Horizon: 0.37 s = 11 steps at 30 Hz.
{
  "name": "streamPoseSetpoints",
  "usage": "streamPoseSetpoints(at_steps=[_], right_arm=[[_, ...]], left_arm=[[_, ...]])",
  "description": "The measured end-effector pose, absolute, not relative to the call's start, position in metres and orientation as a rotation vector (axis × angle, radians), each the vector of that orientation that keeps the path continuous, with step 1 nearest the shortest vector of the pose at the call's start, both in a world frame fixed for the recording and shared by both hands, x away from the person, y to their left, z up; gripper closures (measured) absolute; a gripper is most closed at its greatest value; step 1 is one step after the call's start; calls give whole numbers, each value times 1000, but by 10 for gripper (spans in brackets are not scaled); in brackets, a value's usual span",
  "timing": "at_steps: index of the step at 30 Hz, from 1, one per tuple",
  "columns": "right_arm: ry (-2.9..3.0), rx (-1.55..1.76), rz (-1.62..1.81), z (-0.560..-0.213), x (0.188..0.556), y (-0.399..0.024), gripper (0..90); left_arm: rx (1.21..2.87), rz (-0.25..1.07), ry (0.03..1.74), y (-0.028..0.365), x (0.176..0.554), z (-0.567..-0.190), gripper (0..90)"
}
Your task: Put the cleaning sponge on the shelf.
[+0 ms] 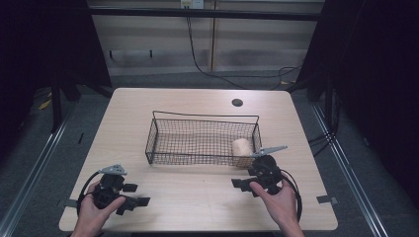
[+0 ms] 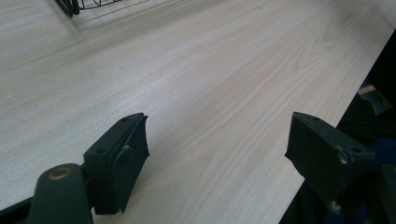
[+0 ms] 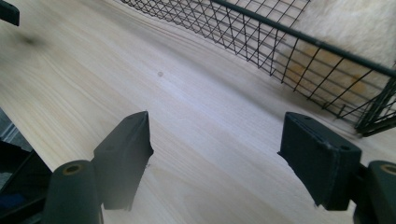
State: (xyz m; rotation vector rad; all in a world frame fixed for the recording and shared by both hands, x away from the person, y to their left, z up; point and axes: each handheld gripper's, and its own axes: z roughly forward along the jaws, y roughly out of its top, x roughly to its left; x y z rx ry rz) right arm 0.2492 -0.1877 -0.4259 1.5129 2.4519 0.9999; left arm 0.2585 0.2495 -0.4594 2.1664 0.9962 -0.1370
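A black wire basket [image 1: 154, 129] stands in the middle of the light wooden table [image 1: 197, 197]. A pale tan roll [image 1: 241, 147] lies in its right front corner, seen through the mesh as the roll [image 3: 345, 28] in the right gripper view. My left gripper [image 1: 136, 194] rests near the table's front left, held by a hand, its jaws wide apart over bare wood [image 2: 215, 140]. My right gripper [image 1: 238, 184] sits just in front of the basket's right end, open too, with nothing between its fingers [image 3: 123, 158].
A round cable hole [image 1: 237, 102] lies near the table's far edge. The basket's front wall [image 3: 261, 37] runs close ahead of the right gripper. Dark floor and metal rails flank the table. A grey tape piece [image 1: 327, 200] marks the front right corner.
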Motion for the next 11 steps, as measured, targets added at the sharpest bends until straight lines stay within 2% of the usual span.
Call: streamPoseSetpoints(at_steps=[11], right_arm=[[2422, 1544, 982, -455, 250, -190, 258]], left_arm=[[2158, -133, 985, 250, 258, -458, 204]])
